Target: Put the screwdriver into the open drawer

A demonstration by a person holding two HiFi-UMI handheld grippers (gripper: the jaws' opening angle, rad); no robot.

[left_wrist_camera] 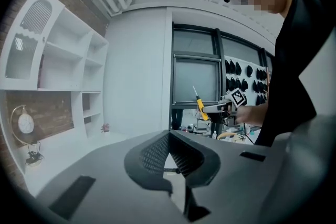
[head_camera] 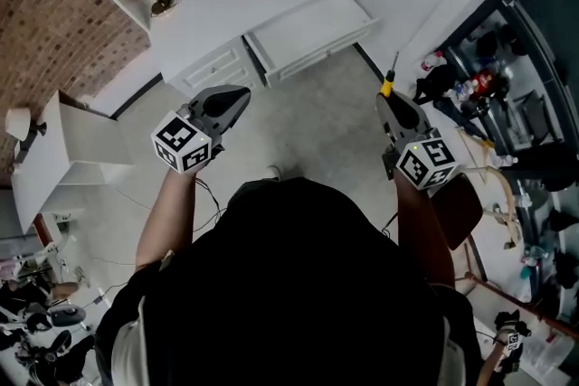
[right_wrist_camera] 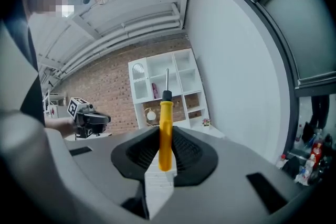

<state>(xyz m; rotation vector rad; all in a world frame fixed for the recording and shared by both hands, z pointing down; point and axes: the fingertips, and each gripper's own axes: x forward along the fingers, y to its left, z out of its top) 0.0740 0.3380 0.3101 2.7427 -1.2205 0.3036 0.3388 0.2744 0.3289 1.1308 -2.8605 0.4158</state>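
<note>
**Screwdriver held in the right gripper, away from the drawer**

One screwdriver (right_wrist_camera: 165,134) is in view, along with two grippers and one open drawer. The tool has a yellow handle, a black collar and a thin metal shaft. It stands upright between the jaws of the right gripper (right_wrist_camera: 164,153), which are clamped on the lower part of the handle. The collar and shaft stick out past the jaw tips.

In the head view the screwdriver (head_camera: 390,79) sits right of centre, projecting from the front of the right gripper (head_camera: 391,100) over the pale floor. The open drawer (head_camera: 312,27) lies at upper centre, pulled out of a white cabinet (head_camera: 217,66), up and to the left of the tool and well apart from it.

The left gripper (head_camera: 237,97) is left of centre. Its own view shows the jaws together with nothing between them (left_wrist_camera: 169,150).
</note>
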